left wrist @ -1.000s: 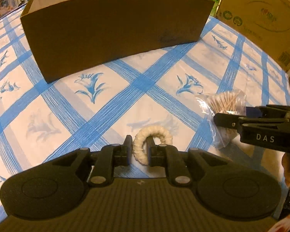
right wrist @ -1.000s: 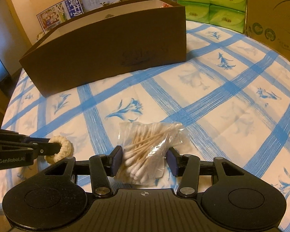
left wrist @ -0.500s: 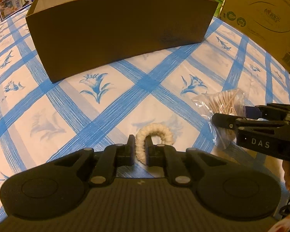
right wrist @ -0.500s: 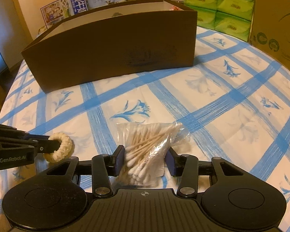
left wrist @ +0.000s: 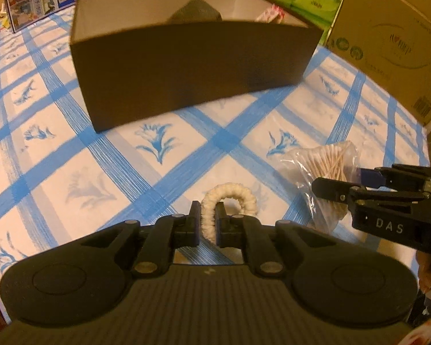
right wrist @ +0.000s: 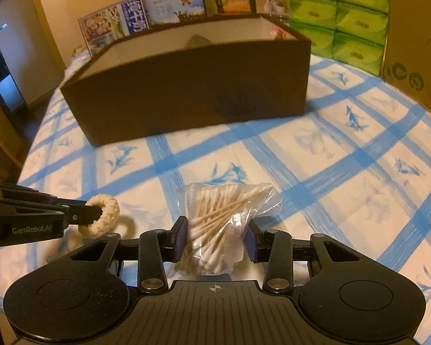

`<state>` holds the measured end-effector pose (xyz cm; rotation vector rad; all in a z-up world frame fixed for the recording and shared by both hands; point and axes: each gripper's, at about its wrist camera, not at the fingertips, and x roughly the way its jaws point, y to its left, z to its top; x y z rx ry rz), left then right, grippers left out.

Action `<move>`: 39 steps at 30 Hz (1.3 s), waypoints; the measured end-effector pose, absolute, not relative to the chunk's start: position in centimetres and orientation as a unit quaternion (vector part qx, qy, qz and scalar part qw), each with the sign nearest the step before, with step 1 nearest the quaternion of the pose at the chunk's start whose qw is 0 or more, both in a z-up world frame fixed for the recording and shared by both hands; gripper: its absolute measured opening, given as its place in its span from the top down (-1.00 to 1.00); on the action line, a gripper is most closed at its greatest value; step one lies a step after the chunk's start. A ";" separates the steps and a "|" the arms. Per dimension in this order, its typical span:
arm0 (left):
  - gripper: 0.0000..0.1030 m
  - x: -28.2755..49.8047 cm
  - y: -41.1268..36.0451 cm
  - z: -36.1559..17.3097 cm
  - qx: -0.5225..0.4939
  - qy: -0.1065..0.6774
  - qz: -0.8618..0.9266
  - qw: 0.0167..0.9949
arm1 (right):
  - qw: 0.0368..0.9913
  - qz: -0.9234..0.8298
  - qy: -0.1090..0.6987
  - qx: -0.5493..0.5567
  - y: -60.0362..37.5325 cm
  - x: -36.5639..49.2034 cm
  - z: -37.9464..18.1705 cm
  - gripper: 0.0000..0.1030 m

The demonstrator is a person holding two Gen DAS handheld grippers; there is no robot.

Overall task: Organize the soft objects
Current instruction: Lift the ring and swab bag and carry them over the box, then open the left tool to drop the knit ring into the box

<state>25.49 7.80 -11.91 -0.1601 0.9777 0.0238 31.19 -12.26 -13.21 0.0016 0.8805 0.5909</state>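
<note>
**Both pickups secured, the box comes next**

The left tongs point(left wrist: 207, 224) pinch the cream braided ring point(left wrist: 230, 201) tight. The right tongs point(right wrist: 215, 238) are closing on the bag of cotton swabs point(right wrist: 224, 218), pads pressing its sides. Both items hang just above the checked cloth point(right wrist: 330, 172); each should clear the brown box point(right wrist: 186, 92) wall before release.

I see a table point(right wrist: 344, 155) under a white cloth with blue checks and flowers. A dark brown open box point(right wrist: 192, 95) stands on it; green tissue packs point(right wrist: 356, 20) are stacked behind the box.
</note>
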 end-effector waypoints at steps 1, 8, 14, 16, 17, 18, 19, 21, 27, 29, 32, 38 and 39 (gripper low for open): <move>0.84 25.3 7.9 -11.5 -0.078 0.465 0.013 0.882 | 0.864 0.283 0.417 0.001 -12.2 31.1 -12.9 0.20; 0.84 24.4 8.8 -8.6 -0.084 0.436 0.023 0.896 | 0.870 0.299 0.393 0.005 -11.9 30.2 -10.5 0.20; 0.84 24.3 10.1 -6.1 -0.090 0.412 0.035 0.906 | 0.875 0.313 0.368 0.004 -11.3 30.2 -8.3 0.20; 0.84 24.3 10.4 -5.3 -0.087 0.404 0.039 0.910 | 0.877 0.319 0.359 0.003 -11.1 30.3 -7.4 0.20; 0.84 24.3 10.6 -4.9 -0.085 0.400 0.041 0.912 | 0.878 0.321 0.354 0.002 -10.9 30.4 -7.1 0.20; 0.84 24.4 10.8 -4.5 -0.085 0.395 0.042 0.914 | 0.879 0.324 0.349 0.002 -10.8 30.6 -6.6 0.20; 0.84 24.5 11.0 -4.1 -0.084 0.390 0.043 0.916 | 0.880 0.326 0.345 0.002 -10.7 30.8 -6.3 0.20; 0.84 24.9 11.4 -3.3 -0.084 0.381 0.045 0.919 | 0.882 0.331 0.335 0.002 -10.2 31.2 -5.5 0.20; 0.84 26.5 12.8 -0.9 -0.078 0.350 0.055 0.932 | 0.887 0.343 0.309 0.005 -8.8 33.1 -3.2 0.20; 0.84 27.2 13.3 -0.3 -0.075 0.340 0.059 0.935 | 0.888 0.348 0.300 0.006 -8.4 33.7 -2.6 0.20; 0.84 28.2 14.0 0.5 -0.074 0.329 0.066 0.939 | 0.889 0.356 0.287 0.009 -7.5 35.1 -1.5 0.20; 0.84 30.7 15.7 1.4 -0.074 0.319 0.074 0.942 | 0.891 0.363 0.271 0.012 -6.0 37.6 -0.1 0.20; 0.84 31.1 15.9 1.5 -0.073 0.319 0.074 0.942 | 0.891 0.364 0.270 0.013 -5.7 38.1 0.2 0.20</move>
